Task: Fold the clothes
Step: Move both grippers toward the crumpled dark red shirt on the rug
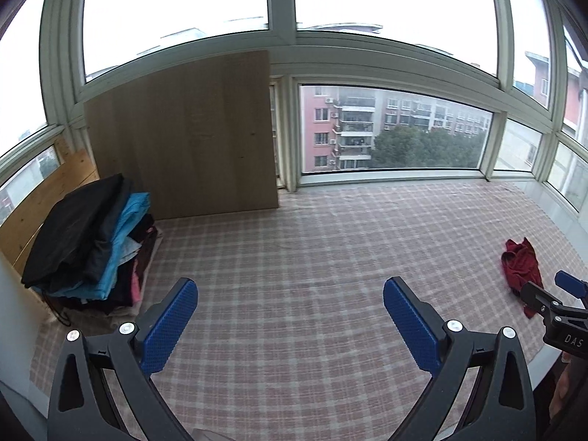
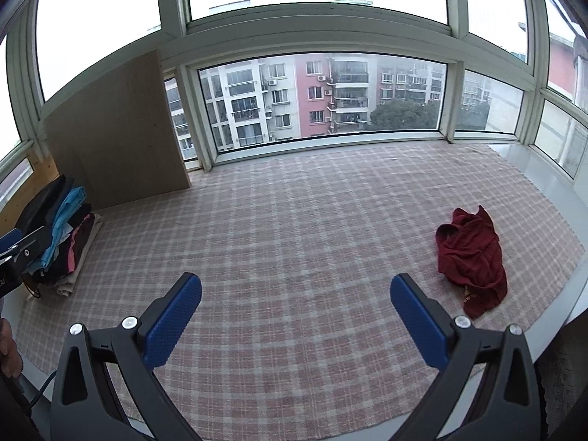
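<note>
Left wrist view: shows the stack [image 1: 92, 246] of folded clothes large and close at far left, black on top, blue beneath; the red garment [image 1: 522, 268] is small at the right edge, partly behind the right gripper [image 1: 567, 292].
Right wrist view: shows the red garment [image 2: 472, 257] in full, crumpled on the checked cloth [image 2: 294, 239]; the stack [image 2: 60, 242] is small at left, partly behind the left gripper's tip [image 2: 18, 248].
Board: a wood panel [image 1: 183, 136] leans on the window frame behind the stack.
Left gripper [image 1: 290, 303]: jaws wide open, holding nothing, above bare cloth.
Right gripper [image 2: 296, 299]: jaws wide open, holding nothing; red garment just right of the right finger, apart from it.
Garment place: right side of the cloth, well apart from the stack.
</note>
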The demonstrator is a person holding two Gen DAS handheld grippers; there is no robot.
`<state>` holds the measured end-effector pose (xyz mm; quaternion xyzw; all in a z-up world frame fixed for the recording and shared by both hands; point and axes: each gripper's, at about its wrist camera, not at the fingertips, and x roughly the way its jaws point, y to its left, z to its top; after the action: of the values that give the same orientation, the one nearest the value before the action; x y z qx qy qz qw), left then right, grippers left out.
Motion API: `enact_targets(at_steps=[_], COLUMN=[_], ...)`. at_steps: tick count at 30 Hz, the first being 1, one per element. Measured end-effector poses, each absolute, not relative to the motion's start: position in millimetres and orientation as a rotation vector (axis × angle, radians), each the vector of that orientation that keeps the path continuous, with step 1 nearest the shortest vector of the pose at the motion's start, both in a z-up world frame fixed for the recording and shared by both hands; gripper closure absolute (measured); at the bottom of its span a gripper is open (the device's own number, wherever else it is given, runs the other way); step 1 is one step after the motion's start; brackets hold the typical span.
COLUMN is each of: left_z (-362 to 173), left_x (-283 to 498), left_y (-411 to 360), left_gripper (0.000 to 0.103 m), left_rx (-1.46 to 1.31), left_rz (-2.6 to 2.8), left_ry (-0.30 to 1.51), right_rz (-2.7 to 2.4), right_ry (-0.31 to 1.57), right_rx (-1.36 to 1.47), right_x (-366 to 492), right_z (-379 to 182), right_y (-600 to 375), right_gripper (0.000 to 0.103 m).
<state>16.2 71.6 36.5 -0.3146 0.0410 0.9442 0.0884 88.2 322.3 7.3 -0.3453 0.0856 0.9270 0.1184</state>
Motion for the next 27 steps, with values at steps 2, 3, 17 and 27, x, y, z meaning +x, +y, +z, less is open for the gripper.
enact_targets(at_steps=[2, 3, 17, 27], left_z=[36.6, 36.7, 38.3, 34.2], left_x=[15.0, 14.2, 17.2, 6.7], left_y=[82.2, 89.3, 187.6, 258.7], left_gripper=[0.001, 0.001, 0.001, 0.001], left_rx=[-0.925, -0.920, -0.845, -0.796], left_rz=[2.784, 2.766, 2.552, 2.435], left_ry=[0.138, 0.146, 0.279, 0.352], right_rz=[2.679, 2.660, 2.431, 2.308], right_ry=[0.263, 0.271, 0.391, 0.495], right_rx=[-0.998, -0.994, -0.909, -0.887], right_x=[94.1, 98.0, 148.8, 173.5], right_z=[6.6, 6.4, 0.6, -10.4], right_y=[331.8, 337.3, 423.6, 495.5], right_gripper=[0.000, 0.000, 0.000, 0.000])
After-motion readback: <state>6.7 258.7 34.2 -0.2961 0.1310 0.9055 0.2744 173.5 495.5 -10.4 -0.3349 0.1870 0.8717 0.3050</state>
